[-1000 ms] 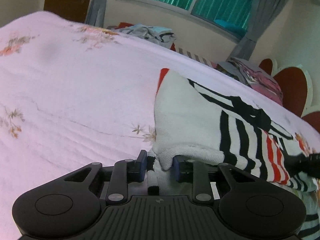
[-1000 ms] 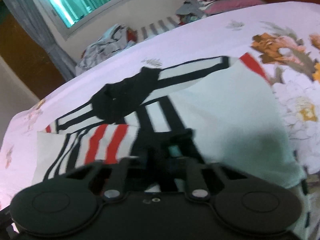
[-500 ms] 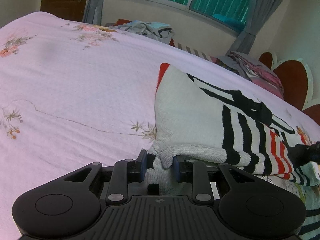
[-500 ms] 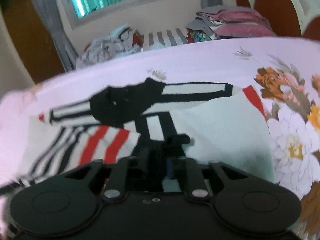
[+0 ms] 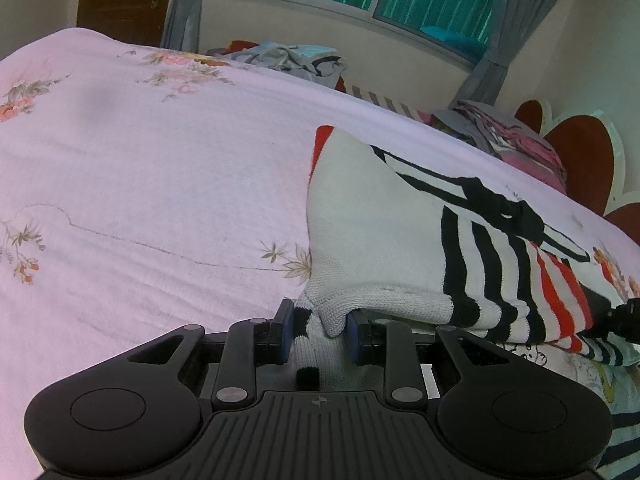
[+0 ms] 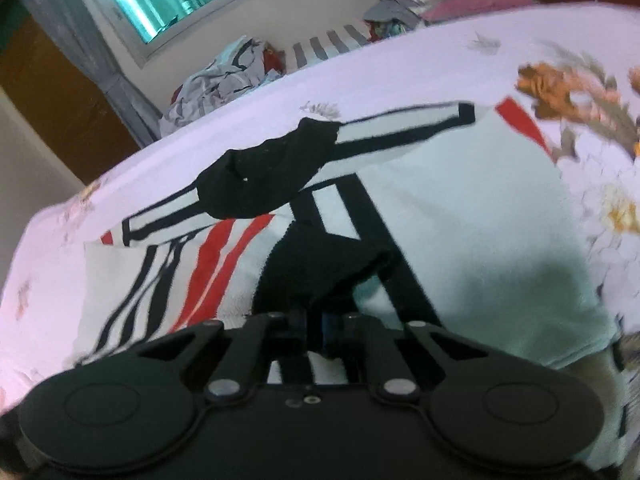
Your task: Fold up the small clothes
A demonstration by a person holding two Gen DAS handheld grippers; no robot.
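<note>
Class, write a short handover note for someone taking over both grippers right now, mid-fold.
Left gripper: shut on the white knit edge of the striped sweater.
Right gripper: shut on a black part of the same sweater.
The sweater lies on the pink floral bedsheet, partly folded over.
Left: finish the fold and smooth it.

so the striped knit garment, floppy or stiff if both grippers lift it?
Probably floppy: the striped knit garment drapes and bunches where the left gripper pinches its hem. Likely grippy, not slippery, given the coarse knit. It would probably sag between the left grip and the right gripper, shut on black fabric.
</note>
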